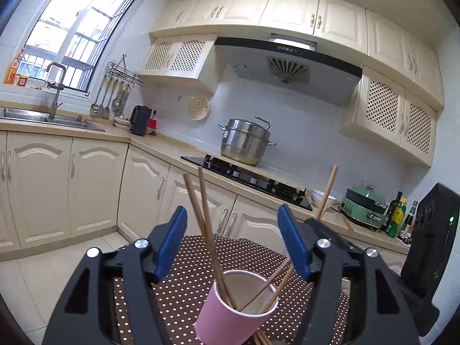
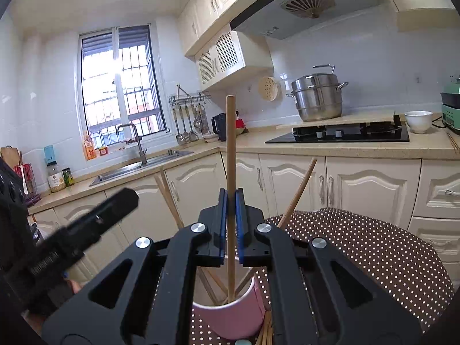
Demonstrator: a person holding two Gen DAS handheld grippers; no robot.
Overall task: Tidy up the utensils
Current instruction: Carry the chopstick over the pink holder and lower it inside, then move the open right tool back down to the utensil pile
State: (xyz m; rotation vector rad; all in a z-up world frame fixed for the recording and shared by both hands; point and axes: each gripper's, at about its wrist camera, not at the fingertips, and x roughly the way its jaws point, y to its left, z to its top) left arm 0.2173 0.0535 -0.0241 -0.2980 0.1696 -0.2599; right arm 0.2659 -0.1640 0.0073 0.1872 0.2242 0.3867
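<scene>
Right gripper [image 2: 230, 224], jaws pinching one upright chopstick [image 2: 230, 143], its lower end already inside the pink cup [image 2: 230, 319] directly beneath. Left gripper [image 1: 230, 241], jaws spread and empty, straddles two leaning chopsticks [image 1: 205, 224] in the same cup. More chopsticks lie at the cup's foot; the dotted tablecloth [image 2: 359, 258] around is open.

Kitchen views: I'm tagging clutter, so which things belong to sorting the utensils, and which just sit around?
Job: pink cup; chopsticks in it; chopstick clamped by right gripper; left gripper, open.
Lying about: steamer pot; white bowl; hanging ladles.
</scene>
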